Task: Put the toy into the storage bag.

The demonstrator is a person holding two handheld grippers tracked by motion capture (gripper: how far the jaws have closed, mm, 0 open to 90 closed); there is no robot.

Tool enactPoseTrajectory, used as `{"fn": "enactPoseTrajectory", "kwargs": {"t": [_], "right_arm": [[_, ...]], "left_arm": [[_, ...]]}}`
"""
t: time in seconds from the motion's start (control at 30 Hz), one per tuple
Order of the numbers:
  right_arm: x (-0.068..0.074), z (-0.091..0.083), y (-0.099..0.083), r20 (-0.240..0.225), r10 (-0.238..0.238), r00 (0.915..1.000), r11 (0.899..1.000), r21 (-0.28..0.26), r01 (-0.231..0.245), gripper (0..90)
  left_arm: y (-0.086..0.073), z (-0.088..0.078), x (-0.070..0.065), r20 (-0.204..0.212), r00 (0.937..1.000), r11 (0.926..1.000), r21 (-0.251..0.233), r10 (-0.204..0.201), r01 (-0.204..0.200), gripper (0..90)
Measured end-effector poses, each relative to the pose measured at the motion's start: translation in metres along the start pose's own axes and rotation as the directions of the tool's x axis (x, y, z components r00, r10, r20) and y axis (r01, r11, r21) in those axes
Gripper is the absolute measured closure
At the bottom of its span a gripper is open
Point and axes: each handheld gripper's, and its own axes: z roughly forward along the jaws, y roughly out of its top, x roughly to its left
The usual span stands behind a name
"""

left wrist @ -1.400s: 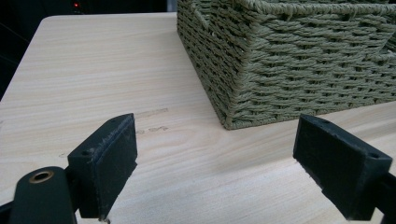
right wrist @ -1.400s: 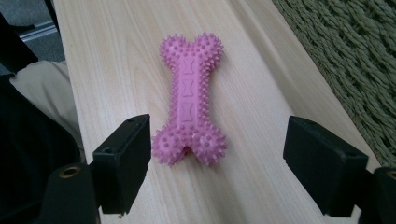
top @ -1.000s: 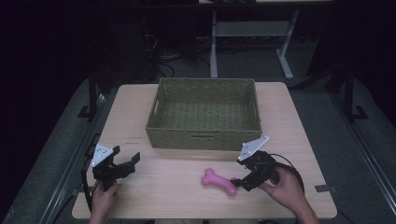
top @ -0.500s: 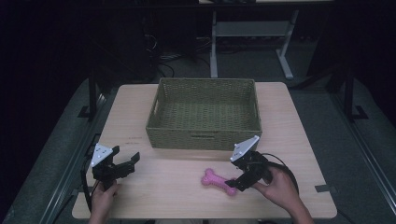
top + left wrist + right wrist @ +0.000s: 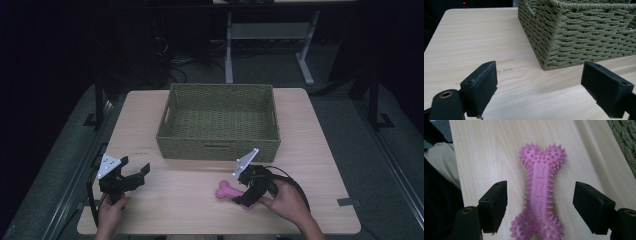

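Over on the left, the left tongs (image 5: pixel 134 175) sit low above the pale wooden worktop (image 5: pixel 180 205), held by a hand (image 5: pixel 111 212) at the near edge. Jaws wide apart there, nothing between them; the left gripper view has bare wood in the gap, and beyond it the near corner of the woven green basket (image 5: pixel 584 35).

Moving to the middle: that basket stands toward the far side of the worktop, its near wall (image 5: pixel 215 147) facing the person.

Just in front of the basket's near wall, a touch right of centre, lies the pink spiky bone toy (image 5: pixel 226 191), flat on the wood. The right tongs (image 5: pixel 250 197) are on it, gripped by the right hand (image 5: pixel 285 197), grey plate tipped up toward the basket. In the right gripper view the bone toy (image 5: pixel 540 195) runs lengthwise straight up the gap, one knobbed end far, the other at the bottom edge. The jaws have just been closing, the toy between them, but there is a clear strip of wood on either side of it: pads not touching yet, tongs open around the shaft.
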Motion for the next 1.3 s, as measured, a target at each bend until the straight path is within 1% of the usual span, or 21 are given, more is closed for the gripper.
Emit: {"fn": "enactPoseTrajectory", "kwargs": {"t": [0.07,0.17,0.37,0.57,0.8,1.07,1.17,1.3], "right_arm": [[0.0,0.003,0.002,-0.009,0.001,1.0,1.0,0.009,0.0,30.2],[0.0,0.008,0.004,-0.007,0.001,1.0,0.999,0.033,-0.001,31.0],[0.0,0.016,0.005,-0.012,-0.004,0.9999,0.998,0.065,0.005,37.0],[0.0,0.02,0.005,-0.012,-0.01,0.9999,0.996,0.087,0.011,41.9],[0.001,0.024,0.007,-0.008,-0.016,0.9998,0.994,0.109,0.016,45.2],[0.002,0.028,0.009,0.003,-0.035,0.9994,0.989,0.143,0.034,51.2],[0.002,0.028,0.01,0.005,-0.042,0.9991,0.989,0.141,0.041,53.4],[0.002,0.029,0.011,0.011,-0.045,0.9989,0.987,0.153,0.043,53.8]], "left_arm": [[0.0,0.0,0.0,-0.001,1.0,1.0,0.0,-0.002,0.002,13.0],[0.0,0.0,0.0,-0.001,1.0,1.0,-0.003,-0.003,0.003,13.0],[0.0,0.0,0.0,-0.001,1.0,1.0,0.0,-0.002,0.002,13.0],[0.0,0.0,0.001,-0.002,1.0,1.0,-0.001,-0.002,0.002,12.9],[0.0,0.0,0.001,-0.002,1.0,1.0,0.0,-0.005,0.005,13.0],[0.0,-0.001,0.001,-0.001,1.0,1.0,-0.004,-0.009,0.009,13.0],[0.0,-0.001,0.002,-0.002,0.9999,0.9999,-0.003,-0.011,0.011,13.0],[0.0,0.0,0.002,0.0,0.9999,0.9999,-0.004,-0.012,0.012,13.0]]}}
